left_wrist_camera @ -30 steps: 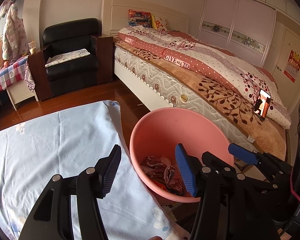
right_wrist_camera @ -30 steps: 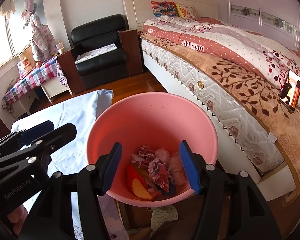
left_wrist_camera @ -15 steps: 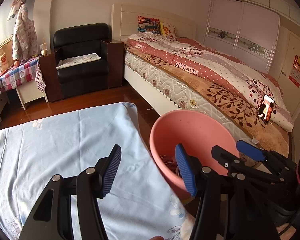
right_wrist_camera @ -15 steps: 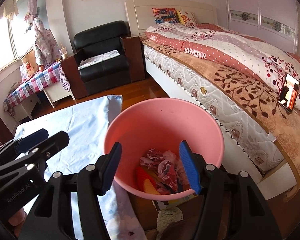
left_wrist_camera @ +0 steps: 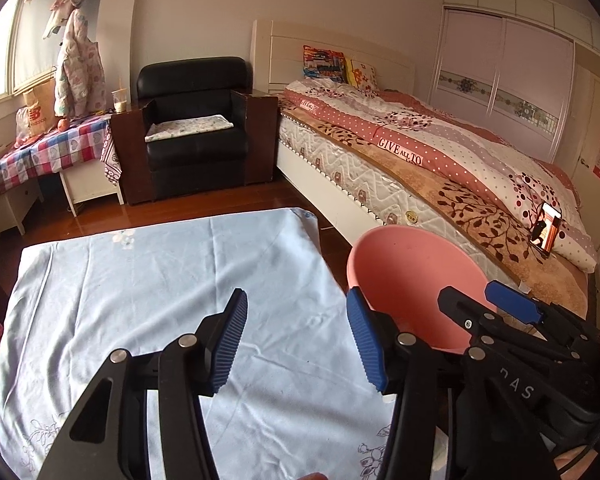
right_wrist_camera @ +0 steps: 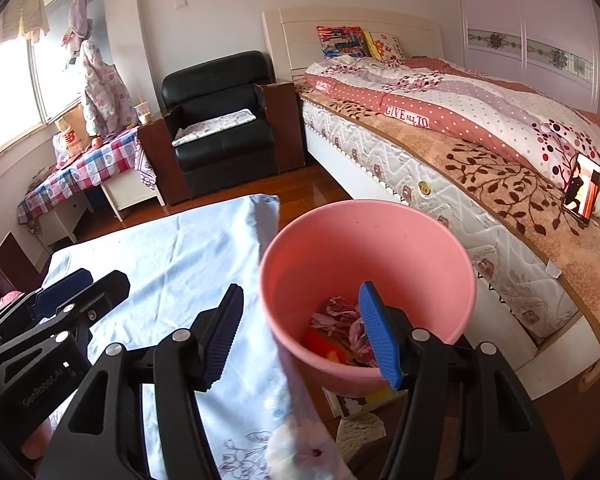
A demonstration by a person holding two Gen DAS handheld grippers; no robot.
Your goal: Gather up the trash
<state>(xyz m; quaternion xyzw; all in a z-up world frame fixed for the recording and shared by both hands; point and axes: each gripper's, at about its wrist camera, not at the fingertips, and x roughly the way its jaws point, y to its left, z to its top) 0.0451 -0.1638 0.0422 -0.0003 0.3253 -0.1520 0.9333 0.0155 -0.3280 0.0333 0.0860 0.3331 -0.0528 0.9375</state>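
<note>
- While hovering over the pale blue cloth (left_wrist_camera: pixel 160 300) on the desk, the left gripper (left_wrist_camera: pixel 296 336) is standing spread with nothing between its pads, its jaws having just been closing a little.
- Right of it, the right gripper (right_wrist_camera: pixel 300 332) is hanging spread and empty, straddling the near rim of the pink bin (right_wrist_camera: pixel 379 248).
- Crumpled trash (right_wrist_camera: pixel 339 316) is lying inside the bin, just ahead of the right gripper's right pad.

A plain pink bin (right_wrist_camera: pixel 419 248) holds red, orange and mauve trash (right_wrist_camera: pixel 339 320); beside the bin, a pale blue cloth (left_wrist_camera: pixel 160 280) with faint floral print; behind it, a black armchair (left_wrist_camera: pixel 196 128); a red-white dotted quilt (left_wrist_camera: pixel 439 140).
</note>
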